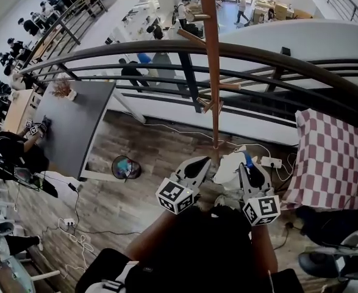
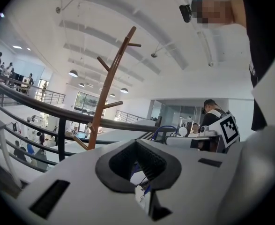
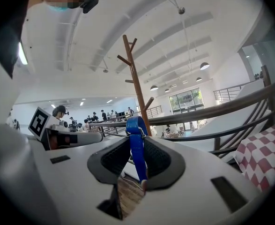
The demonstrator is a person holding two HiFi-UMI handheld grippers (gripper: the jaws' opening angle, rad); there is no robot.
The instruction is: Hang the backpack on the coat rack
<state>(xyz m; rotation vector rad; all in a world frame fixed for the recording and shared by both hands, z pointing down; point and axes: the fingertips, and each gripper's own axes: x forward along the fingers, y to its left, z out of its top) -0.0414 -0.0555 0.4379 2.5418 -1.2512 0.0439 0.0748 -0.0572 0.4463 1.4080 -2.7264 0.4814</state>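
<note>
The wooden coat rack (image 1: 212,72) stands straight ahead by the railing, its pegs bare; it also rises beyond the jaws of each gripper, coat rack (image 2: 107,86) and coat rack (image 3: 135,74). A white backpack (image 1: 229,167) with a blue strap (image 3: 137,149) hangs low between my two grippers, near the pole's foot. My right gripper (image 1: 247,174) is shut on that blue strap, which runs up between its pads. The left gripper (image 1: 198,165) has its jaws closed together at the backpack's left side; white fabric and a bit of blue (image 2: 143,191) show just under them.
A dark curved railing (image 1: 166,54) runs behind the rack, with a drop to a lower floor beyond. A checked red-and-white cloth (image 1: 331,157) covers a table at right. A power strip and cables (image 1: 270,162) lie on the wood floor, and a grey table (image 1: 81,124) stands at left.
</note>
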